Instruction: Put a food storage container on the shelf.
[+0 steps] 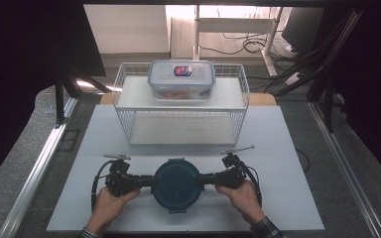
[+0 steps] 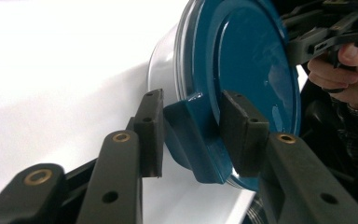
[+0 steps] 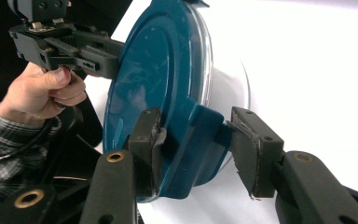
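Note:
A round container with a dark blue lid (image 1: 176, 184) lies on the white board (image 1: 278, 198), near the front edge. My left gripper (image 1: 151, 182) comes in from its left and my right gripper (image 1: 202, 181) from its right. In the left gripper view the left gripper (image 2: 196, 133) has a blue latch tab (image 2: 189, 126) between its pads, which lie against the tab's two sides. The right gripper (image 3: 196, 140) stands the same way on the opposite latch tab (image 3: 191, 154). Each view shows the other gripper across the lid: the right gripper (image 2: 317, 37) and the left gripper (image 3: 74, 46).
A white wire rack (image 1: 124, 89) stands at the back of the board. On its upper shelf sits a clear rectangular box with a blue-edged lid (image 1: 181, 79). A metal rail (image 1: 39, 163) runs along the left; dark frame posts and cables lie beyond the rack.

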Demonstrator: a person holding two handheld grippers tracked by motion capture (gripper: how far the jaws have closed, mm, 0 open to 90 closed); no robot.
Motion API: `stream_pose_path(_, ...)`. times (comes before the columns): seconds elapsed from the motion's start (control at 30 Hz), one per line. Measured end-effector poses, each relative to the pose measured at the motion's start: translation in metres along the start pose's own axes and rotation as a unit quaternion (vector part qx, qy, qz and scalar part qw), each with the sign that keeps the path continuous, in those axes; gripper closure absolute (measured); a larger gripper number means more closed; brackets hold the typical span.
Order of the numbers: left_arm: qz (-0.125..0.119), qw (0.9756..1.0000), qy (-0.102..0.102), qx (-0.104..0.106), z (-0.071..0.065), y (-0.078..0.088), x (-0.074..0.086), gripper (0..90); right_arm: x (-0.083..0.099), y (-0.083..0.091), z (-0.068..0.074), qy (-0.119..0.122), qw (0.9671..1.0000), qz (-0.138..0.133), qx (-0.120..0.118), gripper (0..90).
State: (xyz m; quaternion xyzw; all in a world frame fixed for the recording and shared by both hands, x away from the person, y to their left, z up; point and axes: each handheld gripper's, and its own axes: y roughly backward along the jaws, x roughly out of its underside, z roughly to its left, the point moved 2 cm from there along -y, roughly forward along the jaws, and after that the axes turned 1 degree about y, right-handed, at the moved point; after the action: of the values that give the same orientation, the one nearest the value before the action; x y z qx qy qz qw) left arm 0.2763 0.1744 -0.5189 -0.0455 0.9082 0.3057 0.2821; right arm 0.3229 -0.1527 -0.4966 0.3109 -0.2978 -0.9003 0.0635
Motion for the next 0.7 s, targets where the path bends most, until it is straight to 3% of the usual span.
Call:
stream_pose_path(0.1,0.005,0.9994,0.020,0.026,0.003,-0.001,0.009,57.7,0.003,0.002,0.013,0.028,0.9995,-0.004,0.016,54.8)
stream_pose_path(0.13,0.000,0.9973,0.041,0.061,0.010,-0.004,0.013,52.9,0.006,0.004,0.019,0.046,0.9986,-0.006,0.026,54.8)
stream_pose_path(0.17,0.000,0.9973,0.041,0.061,0.010,-0.004,0.013,53.1,0.006,0.004,0.019,0.046,0.9986,-0.006,0.026,54.8)
stream_pose_path(0.2,-0.001,0.9948,0.051,0.088,0.014,-0.006,0.015,53.7,0.009,0.005,0.021,0.054,0.9981,-0.005,0.029,54.9)
stream_pose_path(0.47,-0.010,0.9958,0.034,0.084,0.006,-0.005,0.017,55.4,0.014,0.007,0.015,0.040,0.9991,-0.005,0.016,55.2)
stream_pose_path(0.57,-0.016,0.9967,0.021,0.077,0.001,-0.005,0.018,56.5,0.019,0.009,0.011,0.026,0.9996,-0.009,0.009,55.0)
stream_pose_path(0.63,-0.019,0.9973,0.007,0.071,-0.004,-0.004,0.019,56.6,0.025,0.010,0.009,0.004,0.9999,-0.016,-0.003,55.3)
stream_pose_path(0.7,-0.022,0.9973,0.007,0.069,-0.005,-0.004,0.020,56.7,0.027,0.011,0.008,0.000,0.9998,-0.018,-0.007,55.5)
